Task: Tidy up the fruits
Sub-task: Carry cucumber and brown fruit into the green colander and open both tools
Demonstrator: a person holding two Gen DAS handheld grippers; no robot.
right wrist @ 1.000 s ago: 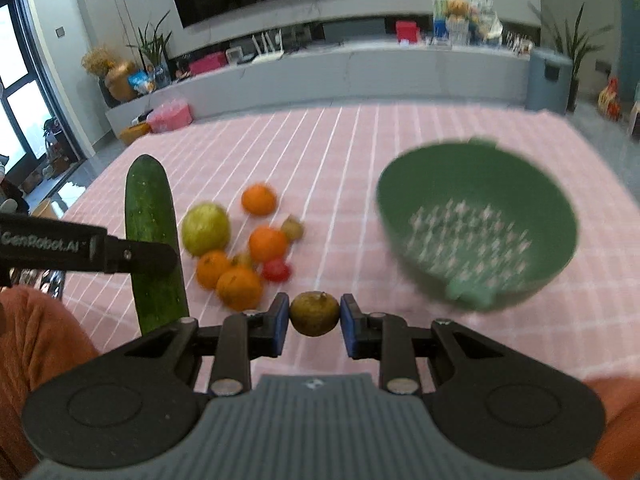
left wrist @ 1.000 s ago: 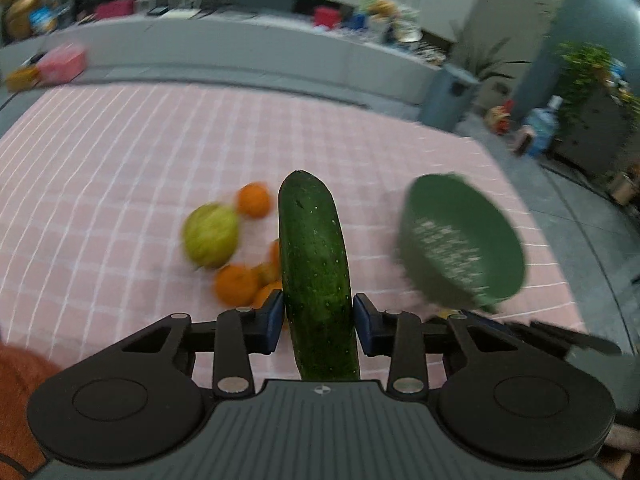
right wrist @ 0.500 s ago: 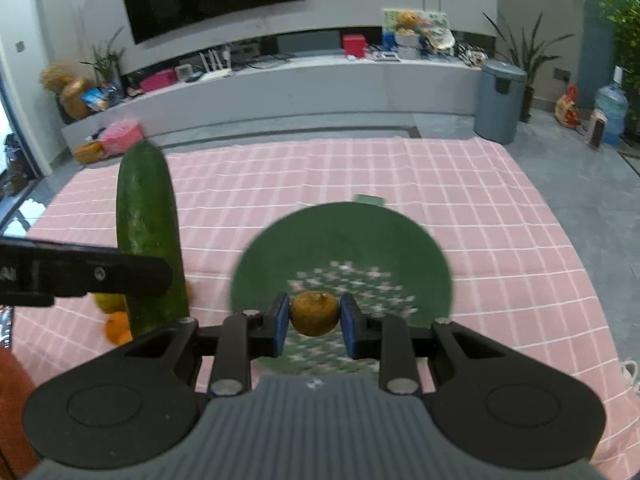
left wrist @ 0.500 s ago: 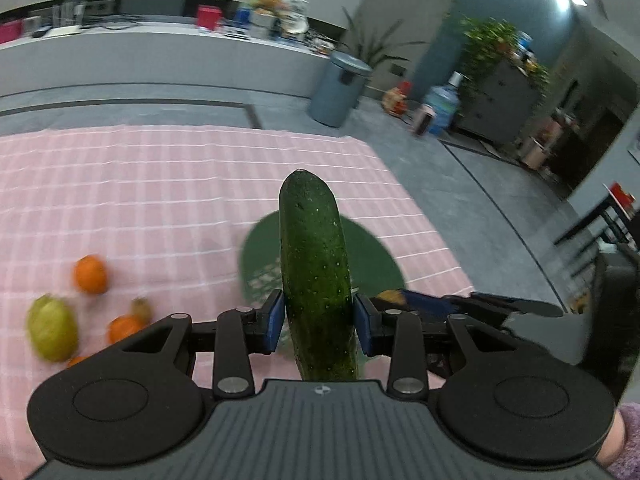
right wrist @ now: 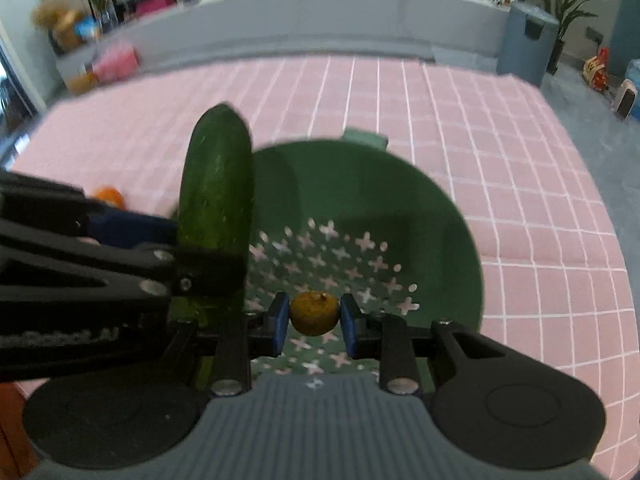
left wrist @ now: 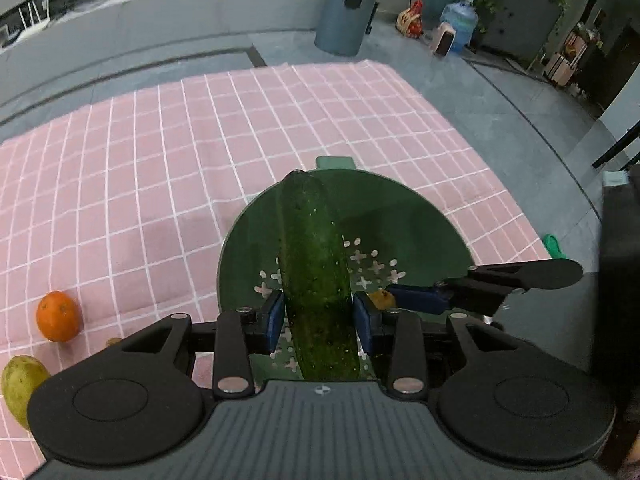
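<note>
My left gripper [left wrist: 318, 322] is shut on a long dark green cucumber [left wrist: 314, 264], which points away from me over the green colander [left wrist: 404, 216]. In the right wrist view that cucumber [right wrist: 218, 184] and the left gripper [right wrist: 208, 268] show at the left, above the colander [right wrist: 420, 208]. My right gripper [right wrist: 314, 324] is shut on a small brown-yellow round fruit [right wrist: 314, 312], held over the colander's perforated floor. The right gripper [left wrist: 400, 300] also shows in the left wrist view, low on the right.
The colander stands on a pink checked cloth [left wrist: 160, 160]. An orange [left wrist: 58, 316] and a yellow-green fruit [left wrist: 18, 388] lie at the left on the cloth. A grey bin [left wrist: 346, 16] and a low ledge are beyond the cloth's far edge.
Both grippers have swung from the fruit pile over to the colander and come lower, each keeping its load. The colander now lies right under both; the pile has slid to the left edge.
</note>
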